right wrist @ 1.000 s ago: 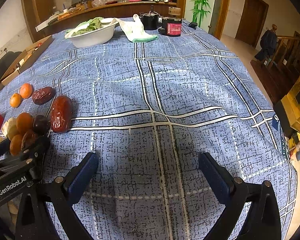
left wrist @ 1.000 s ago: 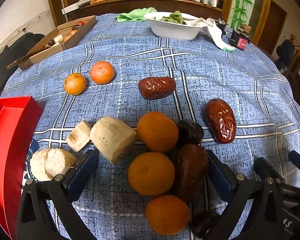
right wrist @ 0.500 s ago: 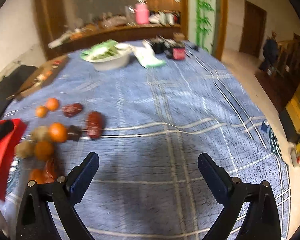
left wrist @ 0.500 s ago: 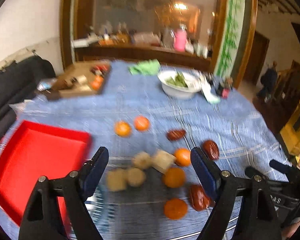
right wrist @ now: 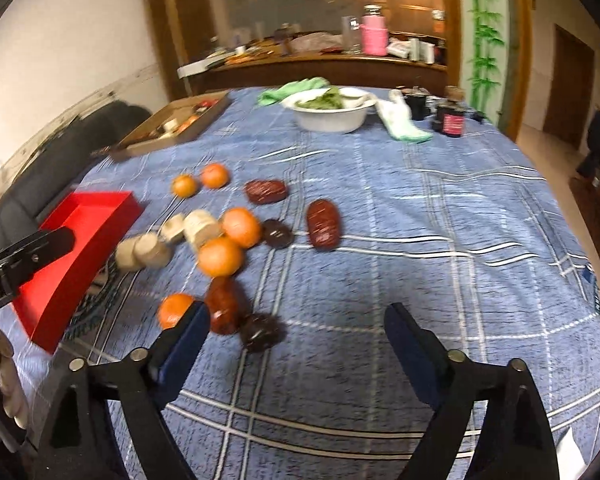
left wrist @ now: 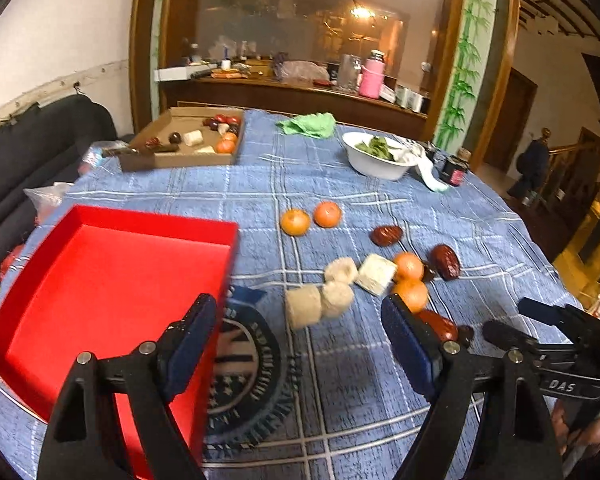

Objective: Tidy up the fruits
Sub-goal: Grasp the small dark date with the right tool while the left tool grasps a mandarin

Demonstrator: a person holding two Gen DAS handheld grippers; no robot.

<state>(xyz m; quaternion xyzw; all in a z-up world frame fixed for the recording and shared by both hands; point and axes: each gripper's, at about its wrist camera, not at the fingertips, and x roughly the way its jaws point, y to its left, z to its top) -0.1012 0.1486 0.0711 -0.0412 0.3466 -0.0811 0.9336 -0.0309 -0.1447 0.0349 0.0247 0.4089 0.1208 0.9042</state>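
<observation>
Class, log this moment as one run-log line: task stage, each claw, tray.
stage: no fruit picked | left claw: open, empty | right claw: closing, empty | red tray: empty | fruit: loose on tablecloth

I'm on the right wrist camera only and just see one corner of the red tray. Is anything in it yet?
Observer: No. In the left wrist view the red tray is empty.
Operator: Is the left gripper carrying anything?
Observer: No. The left gripper is open, with nothing between its pads.
Operator: What is in the cardboard box at the back?
Observer: The cardboard box holds fruit, among it an orange and a pale chunk.
</observation>
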